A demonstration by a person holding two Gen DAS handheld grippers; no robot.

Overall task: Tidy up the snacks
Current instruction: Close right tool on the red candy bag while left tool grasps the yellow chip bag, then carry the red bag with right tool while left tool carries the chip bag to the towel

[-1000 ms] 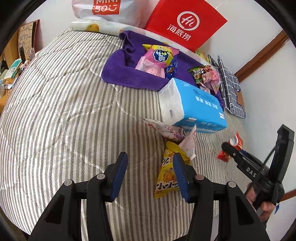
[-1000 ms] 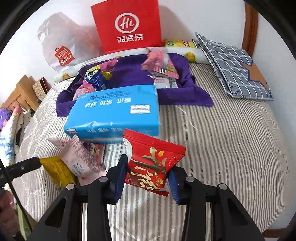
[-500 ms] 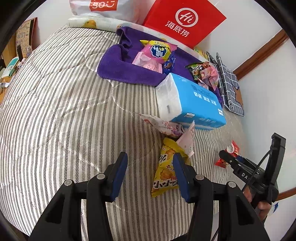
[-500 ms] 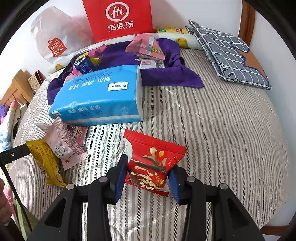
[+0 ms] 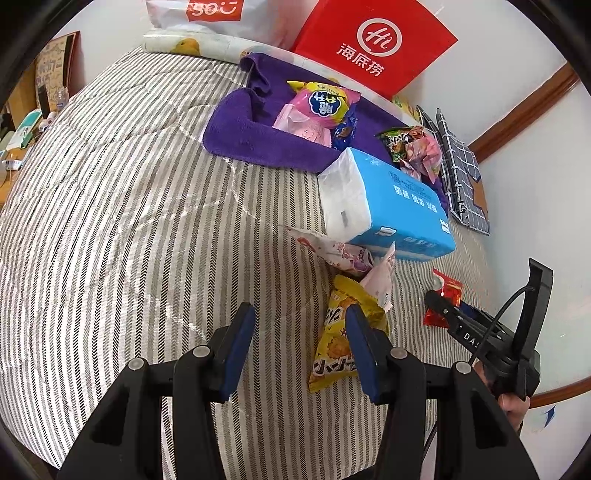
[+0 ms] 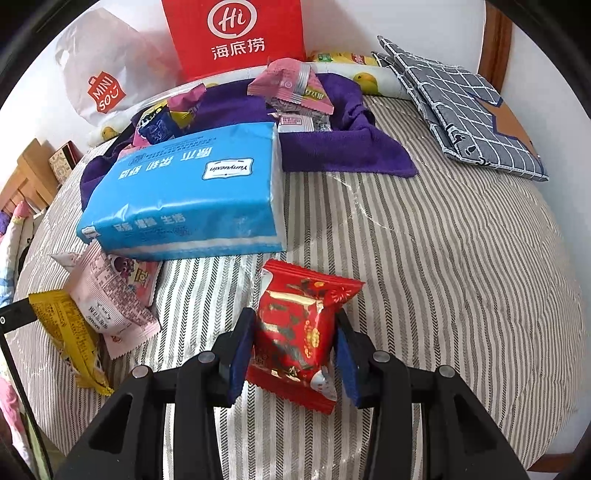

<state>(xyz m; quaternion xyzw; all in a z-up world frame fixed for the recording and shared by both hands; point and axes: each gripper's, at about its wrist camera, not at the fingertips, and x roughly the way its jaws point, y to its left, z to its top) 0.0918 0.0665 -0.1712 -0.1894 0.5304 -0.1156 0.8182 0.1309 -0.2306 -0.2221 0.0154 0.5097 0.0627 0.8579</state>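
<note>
My right gripper (image 6: pixel 293 328) is shut on a red snack packet (image 6: pixel 299 328), squeezed between its blue pads; the packet also shows in the left wrist view (image 5: pixel 445 299). My left gripper (image 5: pixel 299 325) is open and empty above the striped bed, its right finger beside a yellow snack bag (image 5: pixel 338 343). Pink snack packets (image 6: pixel 110 291) lie by the yellow bag (image 6: pixel 64 325). More snacks (image 5: pixel 321 107) lie on a purple towel (image 5: pixel 243 125) at the back.
A blue tissue pack (image 6: pixel 192 199) lies mid-bed between the loose snacks and the towel. A red paper bag (image 6: pixel 236 33) and a white Miniso bag (image 6: pixel 103 74) stand at the wall. A grey checked cushion (image 6: pixel 461 110) lies at the right.
My right gripper has closed on the red packet, which now stands bulged and more upright between the pads. My left gripper stayed open and shifted slightly over the bed.
</note>
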